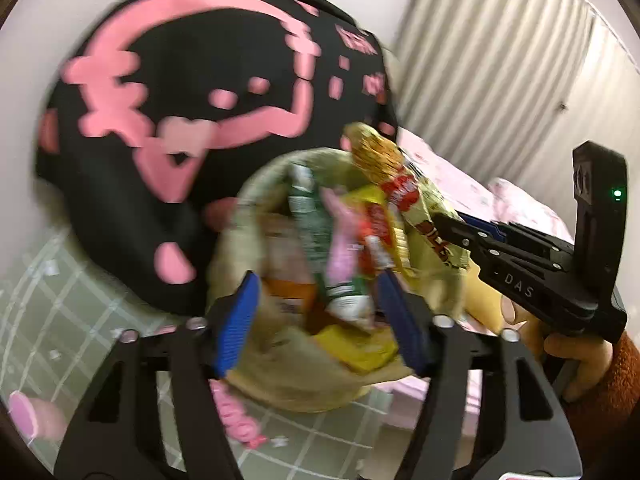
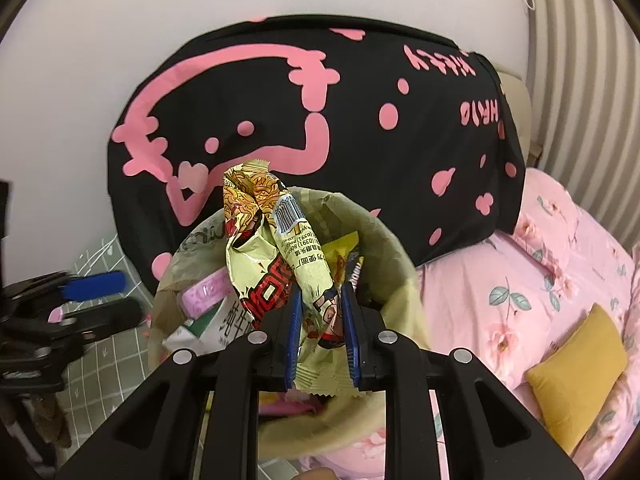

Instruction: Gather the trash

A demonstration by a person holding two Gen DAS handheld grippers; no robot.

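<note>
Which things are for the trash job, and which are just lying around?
For the job: noodle wrapper in the right hand-held gripper; trash bag with wrappers inside; left hand-held gripper.

Just lying around: black cushion, yellow pillow, pink bedsheet, curtain.

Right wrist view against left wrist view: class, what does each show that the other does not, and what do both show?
Only the right wrist view shows the mustard cushion on the pink floral bedding, and the barcode on the noodle wrapper pinched by the right gripper.

Only the left wrist view shows the right gripper's green light and the hand holding it; the left gripper is open.

Both show the trash bag of wrappers and the black-and-pink cloth.
</note>
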